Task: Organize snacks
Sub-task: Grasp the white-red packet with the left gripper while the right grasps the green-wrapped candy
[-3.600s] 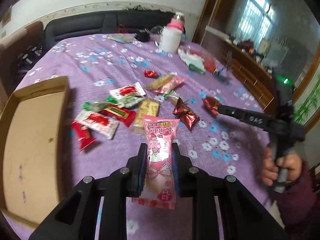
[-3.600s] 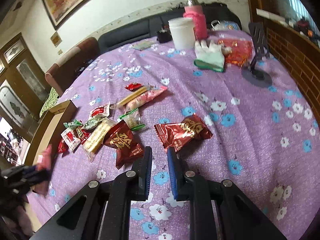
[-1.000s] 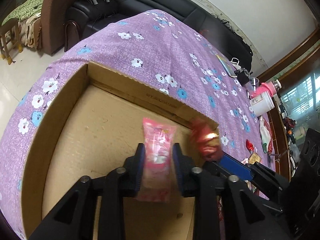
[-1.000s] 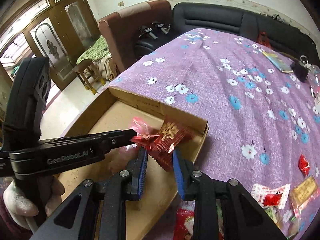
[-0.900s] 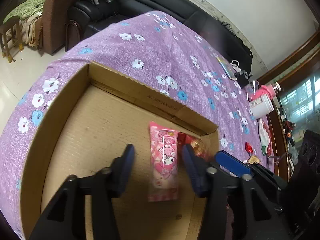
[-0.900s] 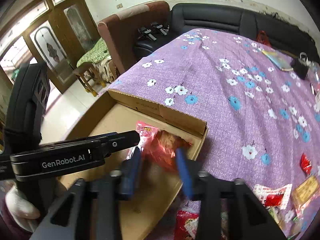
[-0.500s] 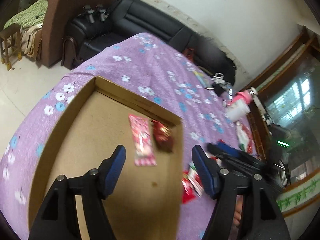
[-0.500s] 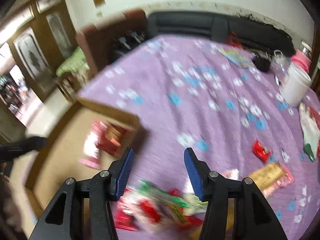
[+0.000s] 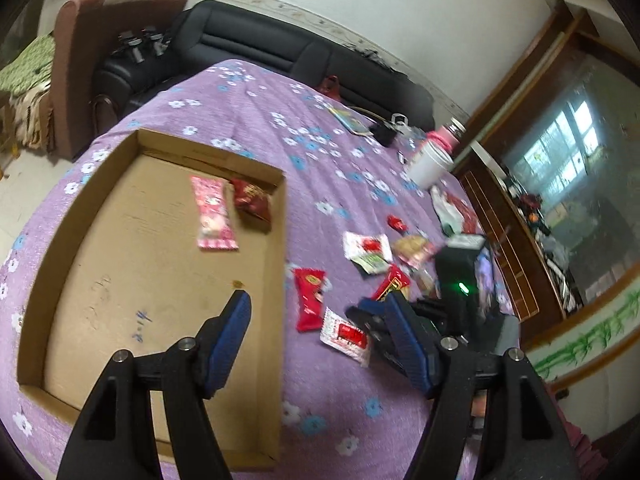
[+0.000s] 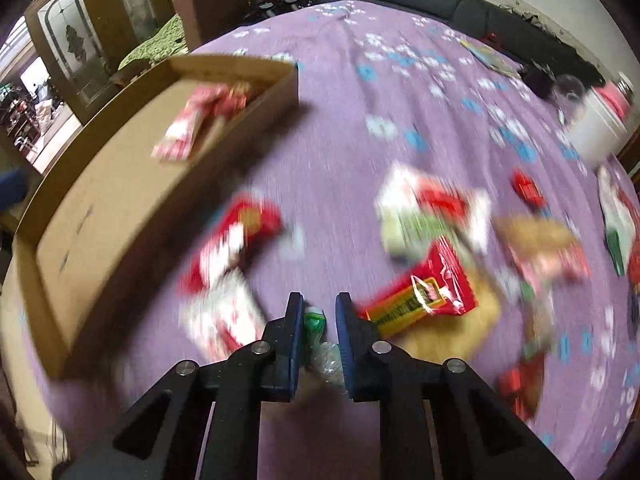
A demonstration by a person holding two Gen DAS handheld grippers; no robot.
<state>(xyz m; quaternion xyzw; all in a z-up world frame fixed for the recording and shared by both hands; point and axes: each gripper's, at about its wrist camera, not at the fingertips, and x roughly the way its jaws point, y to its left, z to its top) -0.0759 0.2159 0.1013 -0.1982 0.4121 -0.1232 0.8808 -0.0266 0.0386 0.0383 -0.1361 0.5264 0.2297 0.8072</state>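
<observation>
A pink packet (image 9: pixel 214 216) and a dark red packet (image 9: pixel 252 202) lie side by side in the far right corner of the cardboard box (image 9: pixel 280 240). My left gripper (image 9: pixel 318 312) hangs open above the box's right wall, holding nothing. My right gripper (image 10: pixel 320 312) is down in the loose snack pile, and its jaws are closing on a small green sweet (image 10: pixel 314 319) in a clear wrapper. In the left wrist view, the right gripper (image 9: pixel 356 315) shows low over the pile. A red and yellow packet (image 10: pixel 424 296) lies just right of it. The right wrist view is blurred.
Loose packets lie on the purple flowered cloth right of the box, among them a red packet (image 9: pixel 308 298) and a white and red packet (image 9: pixel 346 336). A white cup (image 9: pixel 430 164) and a pink bottle stand at the far right. A black sofa runs behind the table.
Both grippers opened and left the pink and dark red packets in the box. The left pulled back and up. The right swung over to the snack pile and narrowed its jaws.
</observation>
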